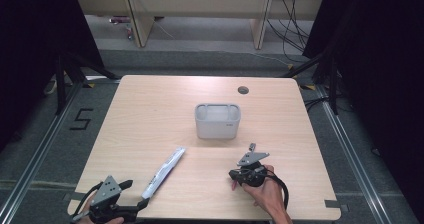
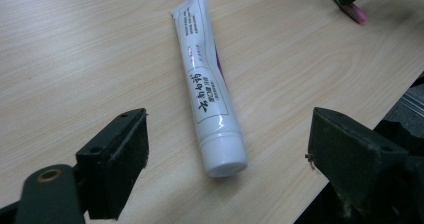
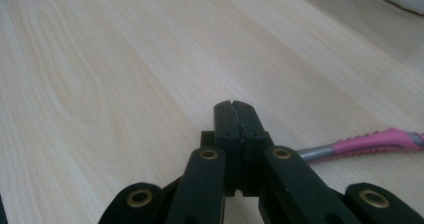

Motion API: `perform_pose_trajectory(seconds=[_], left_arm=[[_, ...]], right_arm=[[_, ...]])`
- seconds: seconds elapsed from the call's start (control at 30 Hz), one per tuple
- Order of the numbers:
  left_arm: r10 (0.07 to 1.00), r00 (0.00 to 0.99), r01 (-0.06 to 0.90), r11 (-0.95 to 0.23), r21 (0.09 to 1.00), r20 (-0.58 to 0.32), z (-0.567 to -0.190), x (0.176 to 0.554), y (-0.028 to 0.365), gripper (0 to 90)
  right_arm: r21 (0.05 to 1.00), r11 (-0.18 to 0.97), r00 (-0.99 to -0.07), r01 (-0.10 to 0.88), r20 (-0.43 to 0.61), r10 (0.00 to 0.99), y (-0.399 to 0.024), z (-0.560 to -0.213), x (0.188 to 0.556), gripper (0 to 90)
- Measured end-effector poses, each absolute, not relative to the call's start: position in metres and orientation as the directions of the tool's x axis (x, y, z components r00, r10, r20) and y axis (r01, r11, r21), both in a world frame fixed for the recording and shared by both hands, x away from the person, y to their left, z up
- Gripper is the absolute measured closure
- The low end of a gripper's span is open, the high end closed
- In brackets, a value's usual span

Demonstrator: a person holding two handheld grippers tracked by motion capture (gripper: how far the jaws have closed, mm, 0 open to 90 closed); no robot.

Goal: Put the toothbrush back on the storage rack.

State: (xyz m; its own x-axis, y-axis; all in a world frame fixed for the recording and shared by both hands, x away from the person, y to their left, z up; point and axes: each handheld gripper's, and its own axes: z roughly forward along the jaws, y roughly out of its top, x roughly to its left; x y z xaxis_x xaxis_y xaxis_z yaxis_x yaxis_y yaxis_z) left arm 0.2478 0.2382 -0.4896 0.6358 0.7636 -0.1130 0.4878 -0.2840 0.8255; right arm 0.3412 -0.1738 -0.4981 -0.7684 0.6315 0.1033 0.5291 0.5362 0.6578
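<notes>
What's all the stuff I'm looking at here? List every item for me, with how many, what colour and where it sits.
table: one, light wood, fills the middle of the high view.
cable hole: one, dark, far edge of the table.
holder box: one, pale grey, open on top, middle of the table.
toothpaste tube: one, white with dark print, lying flat near the left front edge, cap toward the left gripper.
toothbrush: one, pink and grey handle, lying on the table beside the right gripper.
left gripper: one, black, jaws wide open, either side of the tube's cap.
right gripper: one, black, jaws shut, nothing between them.
hand: one, holding the right gripper.
</notes>
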Motion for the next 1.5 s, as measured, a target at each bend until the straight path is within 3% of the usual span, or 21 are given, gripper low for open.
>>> perform_pose_trajectory(seconds=[0.63,0.73,1.0,1.5], left_arm=[[0.763,0.635,0.485,-0.273,0.831,-0.120,-0.489,0.248,0.239,15.9],[0.765,0.633,0.487,-0.274,0.829,-0.119,-0.489,0.248,0.239,15.9],[0.765,0.633,0.486,-0.271,0.831,-0.121,-0.489,0.248,0.239,15.9],[0.772,0.625,0.491,-0.269,0.828,-0.119,-0.489,0.248,0.238,15.9]], right_arm=[[0.604,0.615,-0.795,0.506,0.051,0.604,-0.186,-0.500,0.329,89.6],[0.585,0.600,-0.779,0.546,0.090,0.621,-0.188,-0.498,0.324,89.6],[0.591,0.612,-0.785,0.526,0.061,0.616,-0.201,-0.500,0.317,89.6],[0.566,0.566,-0.719,0.599,0.071,0.691,-0.234,-0.494,0.309,89.4]])
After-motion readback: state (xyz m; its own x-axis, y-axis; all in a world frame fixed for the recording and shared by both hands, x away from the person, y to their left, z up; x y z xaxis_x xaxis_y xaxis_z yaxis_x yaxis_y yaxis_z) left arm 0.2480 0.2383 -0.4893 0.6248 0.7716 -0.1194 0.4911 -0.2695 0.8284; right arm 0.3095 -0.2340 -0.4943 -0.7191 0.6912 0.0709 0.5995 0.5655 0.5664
